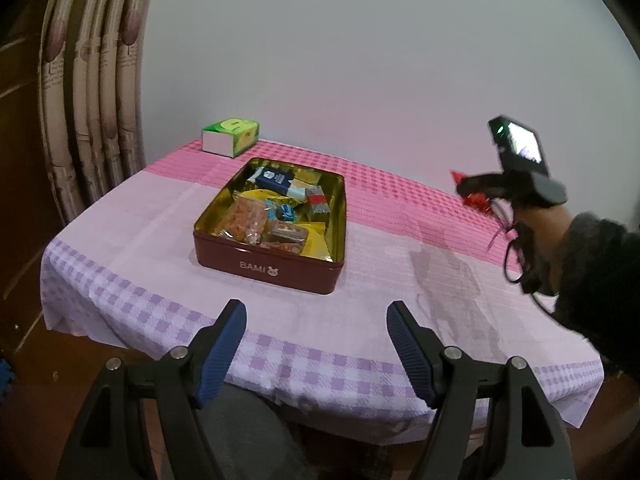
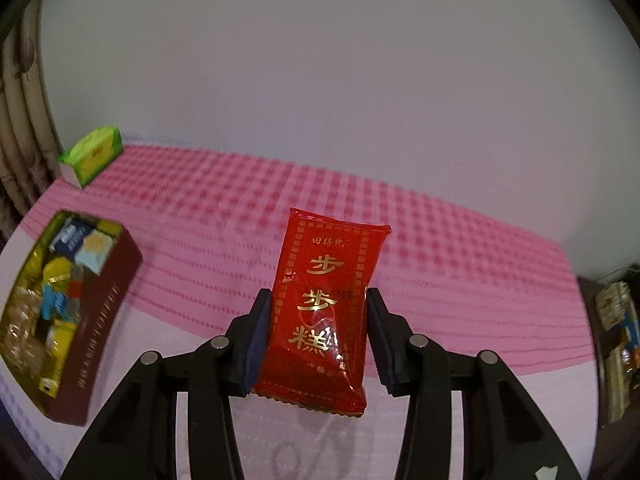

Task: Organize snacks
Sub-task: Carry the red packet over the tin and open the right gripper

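Note:
A red snack packet [image 2: 324,304] with gold characters is clamped between the pads of my right gripper [image 2: 318,332], lifted clear of the tablecloth. From the left wrist view, that right gripper [image 1: 472,194] hovers above the table's right side with the red packet [image 1: 474,200] sticking out. A dark red tin [image 1: 272,268] marked BAMI, full of several wrapped snacks, sits mid-table; it lies at the left edge as the tin [image 2: 100,300] in the right wrist view. My left gripper [image 1: 316,344] stands open and empty near the table's front edge, short of the tin.
A green and white box [image 1: 230,136] rests at the far left corner of the table [image 1: 400,280], which wears a pink and lilac checked cloth. Curtains [image 1: 92,100] hang on the left. A person's dark sleeve [image 1: 596,280] reaches in from the right. Clutter [image 2: 616,320] sits beyond the table's right edge.

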`<control>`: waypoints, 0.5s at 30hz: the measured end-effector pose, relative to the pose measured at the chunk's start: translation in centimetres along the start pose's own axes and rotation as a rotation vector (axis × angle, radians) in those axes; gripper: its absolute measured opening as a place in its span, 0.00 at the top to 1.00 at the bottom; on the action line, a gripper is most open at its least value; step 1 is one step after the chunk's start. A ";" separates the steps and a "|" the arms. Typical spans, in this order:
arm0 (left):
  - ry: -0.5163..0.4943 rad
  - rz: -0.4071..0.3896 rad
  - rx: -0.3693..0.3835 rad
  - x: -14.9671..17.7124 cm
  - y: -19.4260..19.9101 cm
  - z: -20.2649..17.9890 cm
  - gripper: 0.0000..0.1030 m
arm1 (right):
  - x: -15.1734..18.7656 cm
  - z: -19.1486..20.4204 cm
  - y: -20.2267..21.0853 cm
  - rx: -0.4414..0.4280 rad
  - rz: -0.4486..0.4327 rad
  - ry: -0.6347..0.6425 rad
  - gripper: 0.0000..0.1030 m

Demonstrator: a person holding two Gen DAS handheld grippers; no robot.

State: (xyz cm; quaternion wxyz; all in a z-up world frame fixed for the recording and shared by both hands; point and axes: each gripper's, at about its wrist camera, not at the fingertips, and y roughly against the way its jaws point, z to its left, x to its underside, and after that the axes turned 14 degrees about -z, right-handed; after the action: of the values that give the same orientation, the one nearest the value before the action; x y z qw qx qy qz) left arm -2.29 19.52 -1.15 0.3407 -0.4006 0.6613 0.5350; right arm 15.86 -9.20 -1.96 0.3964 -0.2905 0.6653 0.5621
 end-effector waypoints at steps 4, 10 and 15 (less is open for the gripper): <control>-0.006 -0.005 -0.012 -0.1 0.3 0.1 0.28 | -2.4 0.8 2.2 0.011 -0.037 0.023 0.59; -0.016 -0.012 -0.014 -0.2 0.5 0.0 0.28 | -5.0 2.6 5.2 0.000 -0.093 0.071 0.59; -0.020 -0.006 -0.029 -0.2 0.4 0.1 0.28 | -6.2 5.0 6.7 -0.039 -0.119 0.095 0.59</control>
State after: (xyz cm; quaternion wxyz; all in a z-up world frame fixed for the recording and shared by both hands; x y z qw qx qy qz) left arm -2.55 19.69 -0.85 0.3431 -0.4023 0.6489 0.5472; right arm 14.53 -3.35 6.52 0.3915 -0.3635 0.6537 0.5360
